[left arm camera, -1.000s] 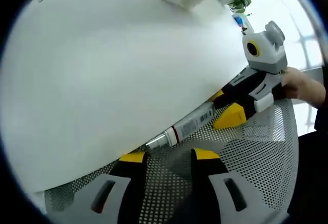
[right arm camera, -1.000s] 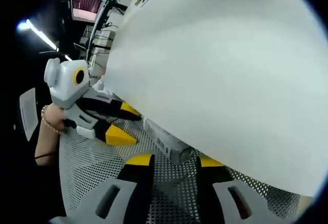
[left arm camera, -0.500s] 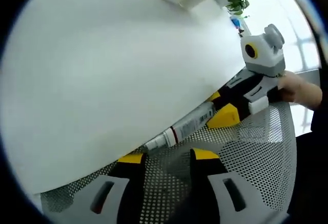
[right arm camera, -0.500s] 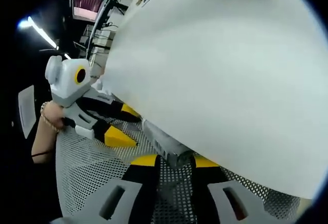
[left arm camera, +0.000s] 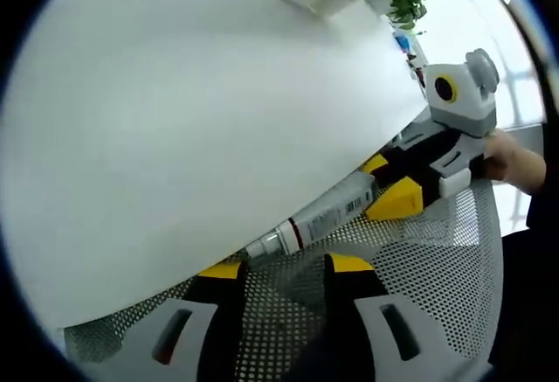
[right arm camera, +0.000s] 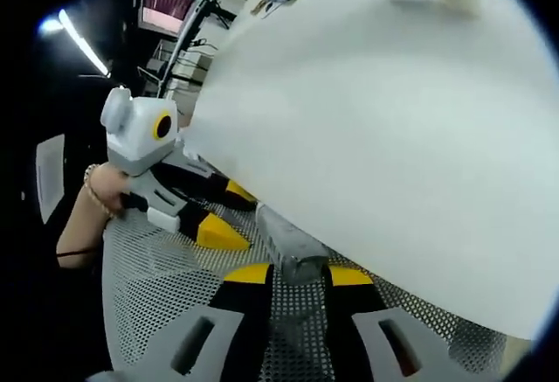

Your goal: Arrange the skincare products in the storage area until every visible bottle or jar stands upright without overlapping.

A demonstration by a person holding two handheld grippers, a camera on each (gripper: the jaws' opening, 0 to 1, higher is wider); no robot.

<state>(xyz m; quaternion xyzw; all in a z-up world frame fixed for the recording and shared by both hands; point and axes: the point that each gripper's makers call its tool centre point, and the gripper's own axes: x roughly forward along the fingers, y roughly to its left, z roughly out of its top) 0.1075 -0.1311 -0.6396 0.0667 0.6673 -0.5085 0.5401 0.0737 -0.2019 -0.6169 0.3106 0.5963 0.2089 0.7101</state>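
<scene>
Left gripper view: tube (left arm camera: 325,218) lies flat on mesh tray (left arm camera: 437,268) under the worktop (left arm camera: 192,111) edge, long axis spanning both claws, right claw (left arm camera: 389,185) clamping its end, left claw (left arm camera: 284,267) open beside its cap.

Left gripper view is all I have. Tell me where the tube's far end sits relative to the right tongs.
Observer: In the right gripper view, the tube's grey end lies between the yellow tips of the right tongs, on the perforated mesh. I cannot tell whether they pinch it.
Operator: Report the left tongs from that side.
Observer: The left tongs are open and point at the tube's other end. The hand holding them wears a beaded bracelet.
Operator: Name what's behind that hand.
Observer: A lit monitor in a dark room.
</scene>
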